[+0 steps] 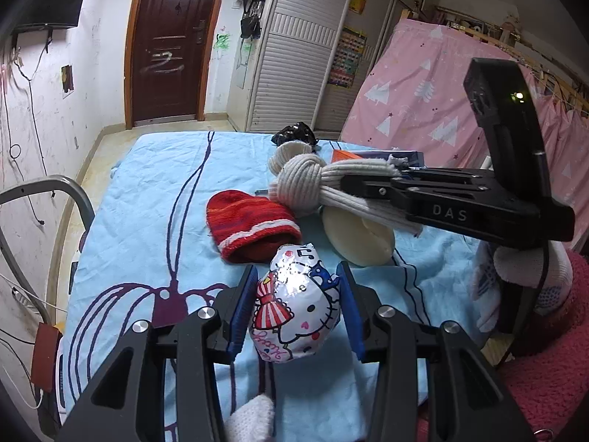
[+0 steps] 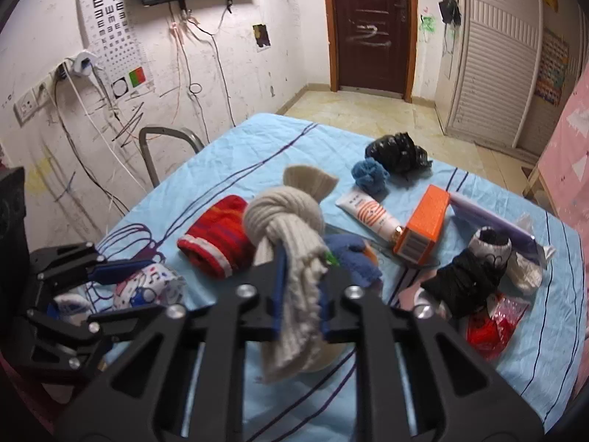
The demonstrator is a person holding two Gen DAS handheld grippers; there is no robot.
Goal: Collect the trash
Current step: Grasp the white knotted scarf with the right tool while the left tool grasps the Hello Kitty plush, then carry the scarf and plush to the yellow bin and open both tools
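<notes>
My left gripper [image 1: 298, 309] is open, its blue pads on either side of a crumpled Hello Kitty foil wrapper [image 1: 294, 309] that lies on the blue cloth; it also shows in the right wrist view [image 2: 147, 287]. My right gripper [image 2: 300, 291] is shut on a knotted cream knit scarf [image 2: 291, 243] and holds it above the table; the scarf [image 1: 313, 184] and right gripper [image 1: 371, 184] also show in the left wrist view. A black plastic bag [image 2: 397, 153], a red wrapper [image 2: 489, 328] and a white crumpled bag [image 2: 526, 269] lie on the table.
A red knit hat [image 1: 250, 228] lies just beyond the wrapper. A cream round pad [image 1: 357, 235] lies under the scarf. An orange box [image 2: 423, 226], a cream tube [image 2: 368, 213], a black cloth [image 2: 467, 280] and blue socks [image 2: 370, 175] lie to the right. A metal chair [image 2: 165, 151] stands left.
</notes>
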